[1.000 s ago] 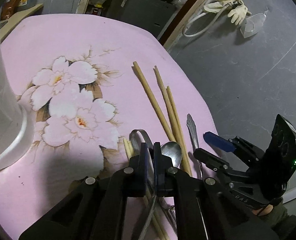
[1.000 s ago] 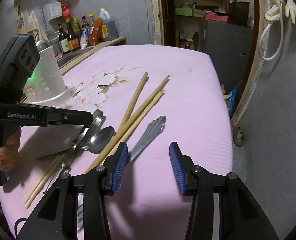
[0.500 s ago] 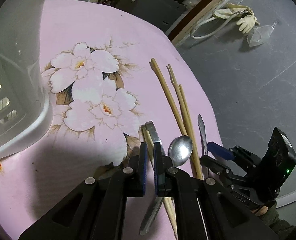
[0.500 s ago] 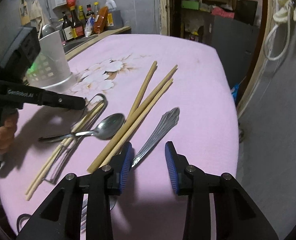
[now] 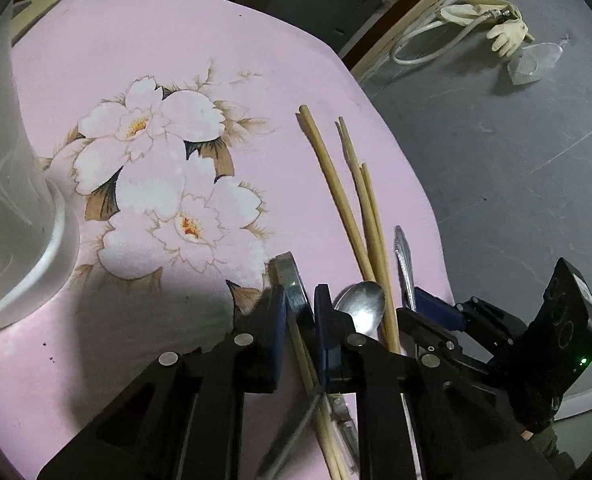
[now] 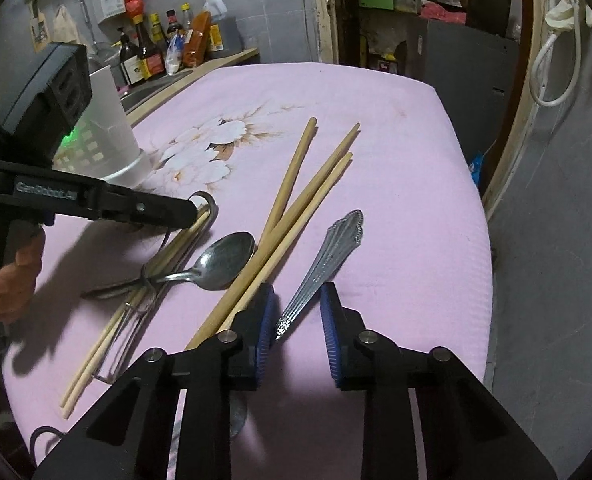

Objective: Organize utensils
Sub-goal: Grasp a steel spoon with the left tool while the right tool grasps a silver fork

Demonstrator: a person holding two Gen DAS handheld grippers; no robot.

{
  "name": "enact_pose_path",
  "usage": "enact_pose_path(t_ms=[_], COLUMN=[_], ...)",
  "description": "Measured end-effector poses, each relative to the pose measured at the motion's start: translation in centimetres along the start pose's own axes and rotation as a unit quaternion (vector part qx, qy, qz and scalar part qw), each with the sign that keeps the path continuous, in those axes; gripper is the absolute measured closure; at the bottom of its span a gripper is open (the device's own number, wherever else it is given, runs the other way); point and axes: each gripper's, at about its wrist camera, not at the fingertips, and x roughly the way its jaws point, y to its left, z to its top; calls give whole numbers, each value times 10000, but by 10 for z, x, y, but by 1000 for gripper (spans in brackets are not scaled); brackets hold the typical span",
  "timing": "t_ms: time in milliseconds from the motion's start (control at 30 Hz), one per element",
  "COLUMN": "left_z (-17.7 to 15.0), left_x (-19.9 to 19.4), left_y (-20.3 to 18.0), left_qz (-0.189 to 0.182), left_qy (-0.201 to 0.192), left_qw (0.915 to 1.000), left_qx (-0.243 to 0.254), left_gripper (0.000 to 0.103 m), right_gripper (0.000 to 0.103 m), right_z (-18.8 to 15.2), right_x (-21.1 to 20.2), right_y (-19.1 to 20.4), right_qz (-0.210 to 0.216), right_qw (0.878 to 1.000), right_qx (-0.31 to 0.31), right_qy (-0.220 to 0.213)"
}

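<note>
Utensils lie on the pink flowered cloth (image 6: 375,128). My left gripper (image 5: 299,312) stands slightly open around the looped end of a metal tool (image 5: 290,280) and a pair of thin chopsticks (image 6: 108,336); it also shows in the right wrist view (image 6: 194,210). A steel spoon (image 6: 224,258) lies beside three thick wooden chopsticks (image 6: 296,200). My right gripper (image 6: 296,320) is open, its pads either side of an ornate silver handle (image 6: 327,256), not closed on it.
A white perforated utensil holder (image 6: 112,136) stands at the left of the cloth, also in the left wrist view (image 5: 12,208). Sauce bottles (image 6: 164,48) line a counter behind. The table's right edge drops to a grey floor (image 5: 515,160).
My left gripper's pads have parted slightly over the metal loop and thin chopsticks. My right gripper has moved forward and narrowed around the ornate handle.
</note>
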Motion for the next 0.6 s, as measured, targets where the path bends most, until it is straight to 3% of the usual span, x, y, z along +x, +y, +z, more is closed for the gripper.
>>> enact_pose_path(t_ms=[133, 367, 600], left_z=[-4, -14, -32], left_x=[-12, -38, -66], left_y=[3, -7, -23], left_qz=[-80, -135, 119], left_qy=[-153, -582, -1221], left_qw=[9998, 9973, 9898], left_qx=[42, 422, 730], left_gripper=[94, 97, 98], right_gripper=[97, 96, 98], right_z=[-3, 6, -6], right_x=[-3, 6, -5], right_y=[-1, -7, 1], right_qz=[37, 257, 100], right_qw=[10000, 9988, 9997], right_qx=[0, 237, 186], right_qy=[49, 332, -89])
